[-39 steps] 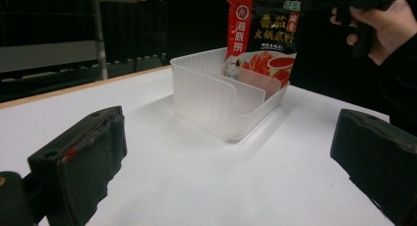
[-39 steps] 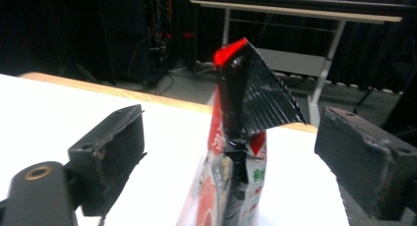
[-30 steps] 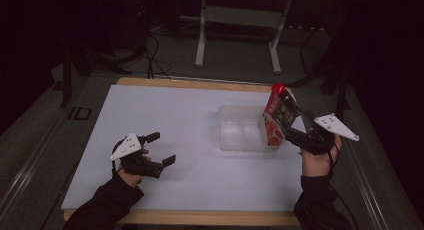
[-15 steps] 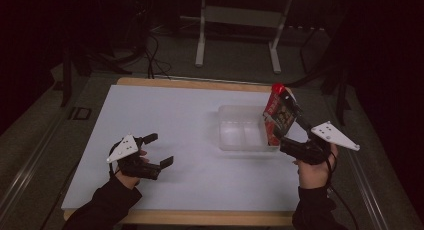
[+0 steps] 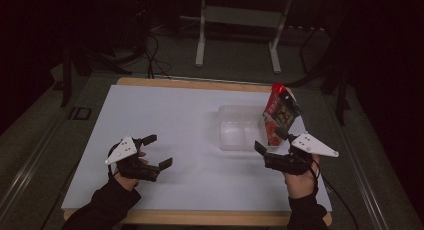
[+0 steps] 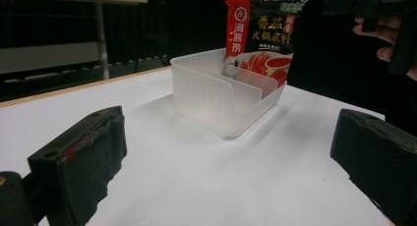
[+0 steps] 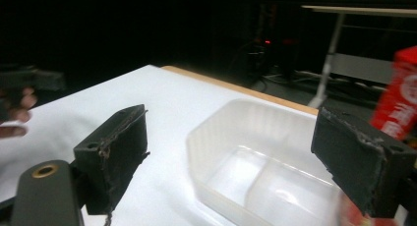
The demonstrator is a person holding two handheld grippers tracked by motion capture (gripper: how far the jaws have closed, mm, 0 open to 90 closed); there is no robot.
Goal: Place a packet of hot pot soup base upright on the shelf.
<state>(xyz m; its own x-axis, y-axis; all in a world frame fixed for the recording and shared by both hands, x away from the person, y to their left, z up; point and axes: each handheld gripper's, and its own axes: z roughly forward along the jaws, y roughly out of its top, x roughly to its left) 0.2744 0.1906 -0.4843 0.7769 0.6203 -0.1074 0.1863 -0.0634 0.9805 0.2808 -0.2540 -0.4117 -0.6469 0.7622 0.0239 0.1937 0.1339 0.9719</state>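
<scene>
At the near right of the table (image 5: 165, 115), the right gripper (image 5: 270, 146) hovers with its jaws spread wide and nothing between them, held from below by the right hand (image 5: 299, 177). Its grey plate sits on top, pointing right. In the right gripper view the jaws frame the near wall of the tub (image 7: 255, 172) but do not touch it.

At the near left, the left gripper (image 5: 159, 151) is likewise spread and empty, held by the left hand (image 5: 127, 165), well apart from the tub (image 5: 240, 134). In the left gripper view its two black jaws stand far apart at the bottom corners with bare white tabletop between them.

The tub is clear plastic, shallow, with a low divider making two compartments; it sits on the white surface right of centre. A red packet (image 5: 280, 115) with printed food pictures and Chinese text stands in the tub's right end, tilted and leaning against the right wall, its red top above the rim. In the left gripper view the packet (image 6: 260, 34) rises from the far compartment, behind the divider.

The right gripper is just near of the packet, not touching it. Beyond the table's far wooden edge, a metal frame (image 5: 240, 35) stands on a dark floor.
</scene>
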